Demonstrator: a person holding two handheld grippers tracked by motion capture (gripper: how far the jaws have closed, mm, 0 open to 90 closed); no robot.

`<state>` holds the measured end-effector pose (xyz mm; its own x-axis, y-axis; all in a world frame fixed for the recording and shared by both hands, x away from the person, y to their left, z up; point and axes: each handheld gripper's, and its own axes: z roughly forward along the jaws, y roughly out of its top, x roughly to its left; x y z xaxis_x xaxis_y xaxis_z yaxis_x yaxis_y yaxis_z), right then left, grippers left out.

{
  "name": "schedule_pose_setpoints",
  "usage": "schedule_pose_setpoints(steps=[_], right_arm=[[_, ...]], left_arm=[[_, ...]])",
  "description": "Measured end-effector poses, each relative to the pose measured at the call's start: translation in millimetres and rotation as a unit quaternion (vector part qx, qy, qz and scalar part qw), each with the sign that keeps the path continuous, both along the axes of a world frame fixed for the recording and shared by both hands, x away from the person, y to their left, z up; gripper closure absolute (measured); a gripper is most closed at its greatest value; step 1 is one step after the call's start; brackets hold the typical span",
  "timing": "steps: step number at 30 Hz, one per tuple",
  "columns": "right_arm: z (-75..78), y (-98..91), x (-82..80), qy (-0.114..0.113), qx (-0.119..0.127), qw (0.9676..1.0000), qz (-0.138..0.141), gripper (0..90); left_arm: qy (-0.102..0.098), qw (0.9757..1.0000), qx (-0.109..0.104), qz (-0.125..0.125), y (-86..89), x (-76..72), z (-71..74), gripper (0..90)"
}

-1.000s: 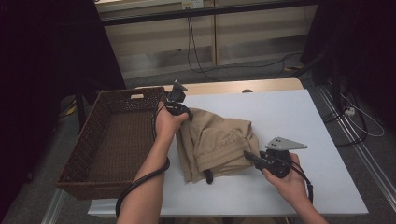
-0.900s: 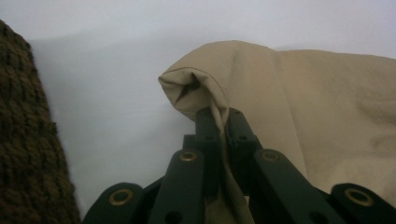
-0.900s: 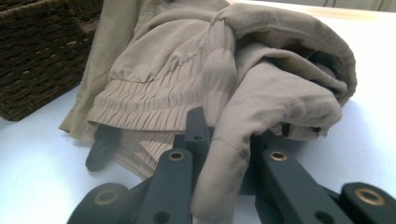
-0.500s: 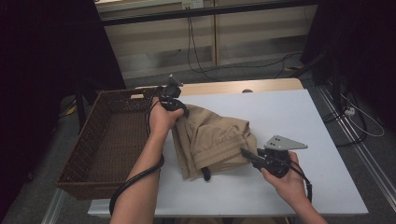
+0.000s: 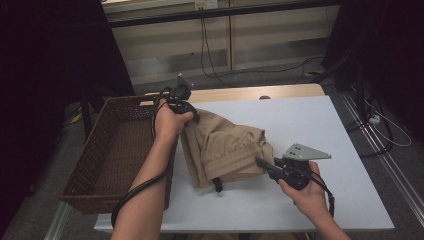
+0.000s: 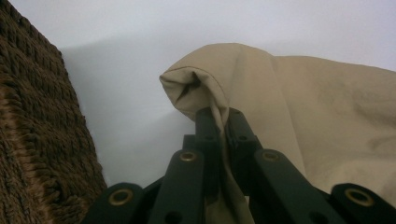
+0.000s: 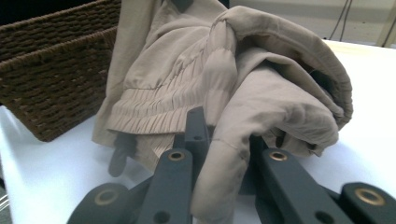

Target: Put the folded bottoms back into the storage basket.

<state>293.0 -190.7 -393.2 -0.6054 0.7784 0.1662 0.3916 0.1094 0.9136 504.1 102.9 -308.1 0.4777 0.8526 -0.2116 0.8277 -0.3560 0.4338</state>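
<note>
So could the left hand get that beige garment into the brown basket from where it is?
Probably yes. The left hand-held gripper is shut on the garment's corner right beside the open basket, with nothing between. The right hand-held gripper grips the other end, though.

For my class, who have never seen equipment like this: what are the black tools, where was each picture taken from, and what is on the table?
A person holds a hand tool with a two-jawed claw in each hand. The high view looks down on the white table. The other two pictures come from cameras riding on each claw. A folded beige garment lies on the table beside a brown wicker basket. The left claw pinches the garment's far corner; the right claw pinches its near edge. Both are shut on the cloth.
</note>
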Motion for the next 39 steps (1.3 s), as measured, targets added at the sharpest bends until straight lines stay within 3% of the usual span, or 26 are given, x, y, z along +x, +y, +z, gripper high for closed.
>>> schedule_pose_setpoints(steps=[19,39], right_arm=[[22.1,13.1,2.3,-0.026,0.005,0.9996,0.01,80.3],[42.5,24.6,6.9,-0.047,0.009,0.9987,0.018,80.3]], left_arm=[[0.004,0.9999,0.009,0.004,12.4,0.4,34.5,86.1],[0.005,0.9999,0.003,0.012,24.4,2.2,62.8,86.1]])
